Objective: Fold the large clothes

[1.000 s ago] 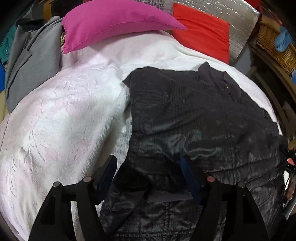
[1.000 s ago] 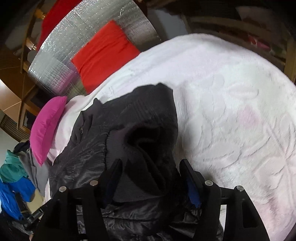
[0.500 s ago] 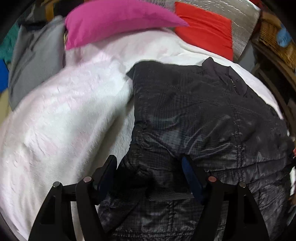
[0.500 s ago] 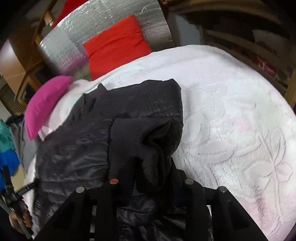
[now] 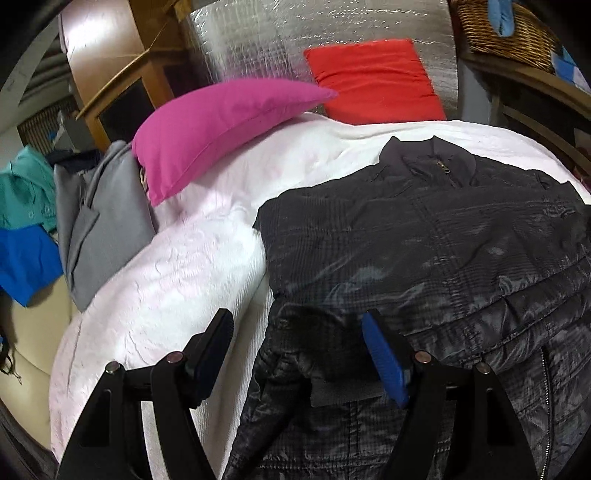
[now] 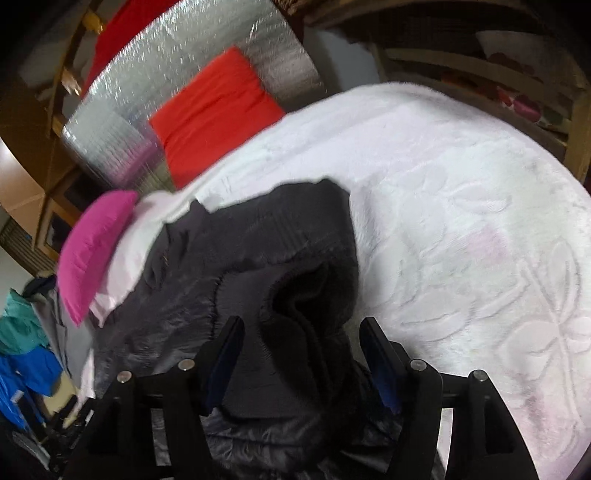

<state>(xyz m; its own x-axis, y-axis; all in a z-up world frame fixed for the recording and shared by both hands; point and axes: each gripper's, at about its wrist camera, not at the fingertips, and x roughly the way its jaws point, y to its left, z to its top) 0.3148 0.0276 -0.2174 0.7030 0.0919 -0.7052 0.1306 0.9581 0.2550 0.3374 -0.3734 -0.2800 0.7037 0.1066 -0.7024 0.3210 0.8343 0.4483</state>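
A black quilted jacket lies spread on the white bed cover, collar and zip toward the headboard. My left gripper stands open over its near left edge. One finger is above the white cover and the blue pad is beside a folded sleeve and its ribbed cuff. In the right wrist view the jacket has a dark fleecy sleeve end bunched on top. My right gripper straddles that bunch; its jaws are opening and the pads stand off the fabric.
A pink pillow and a red cushion lean on the silver headboard. Grey, teal and blue garments are piled left of the bed. A wicker basket sits on shelving at right.
My right gripper closed on the bunched sleeve end half a second ago and has opened again. The left wrist view has swung and rolled, and now shows more of the headboard and the pile at left.
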